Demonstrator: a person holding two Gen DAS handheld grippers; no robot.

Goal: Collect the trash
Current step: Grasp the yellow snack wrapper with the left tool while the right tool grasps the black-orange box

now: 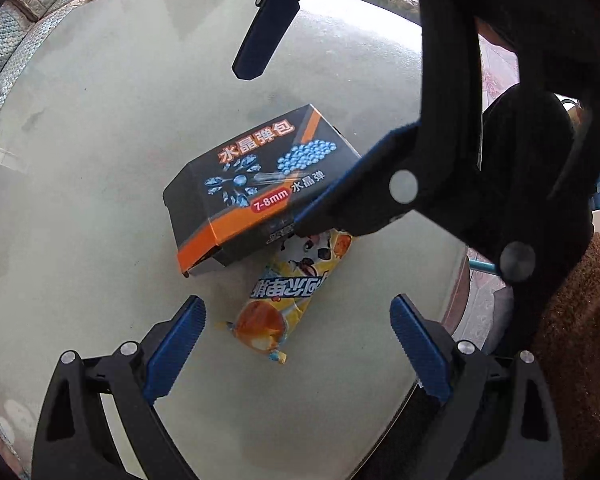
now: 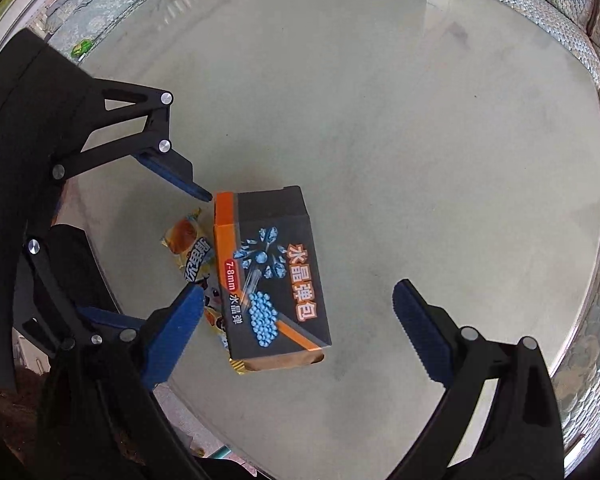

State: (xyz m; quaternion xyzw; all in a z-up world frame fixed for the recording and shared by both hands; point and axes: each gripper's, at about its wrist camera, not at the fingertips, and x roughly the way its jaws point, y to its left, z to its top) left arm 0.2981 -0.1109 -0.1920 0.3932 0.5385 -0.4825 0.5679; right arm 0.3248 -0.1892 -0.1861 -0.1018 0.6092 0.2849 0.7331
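Looking at the trash: a dark box [image 1: 256, 184] and a yellow snack wrapper [image 1: 288, 284] lie together in the middle of the round glass worktop [image 1: 100, 120].
Left tool [image 1: 296, 340]: wide open, holding nothing. The wrapper lies right between its two blue fingers, near 12 o'clock, in the left wrist view.
Wrapper's long way: it runs from 6 toward 12 o'clock in that view, with its far end tucked under the box.
Box: it sits on top of the wrapper's far end, just past the left tool, with its long side running from 8 to 2 o'clock.
Right tool [image 2: 296, 336]: wide open too, holding nothing. In the right wrist view the box lies between its fingers.
Nearer tool: I think the left tool is better placed for the wrapper and the right tool for the box.
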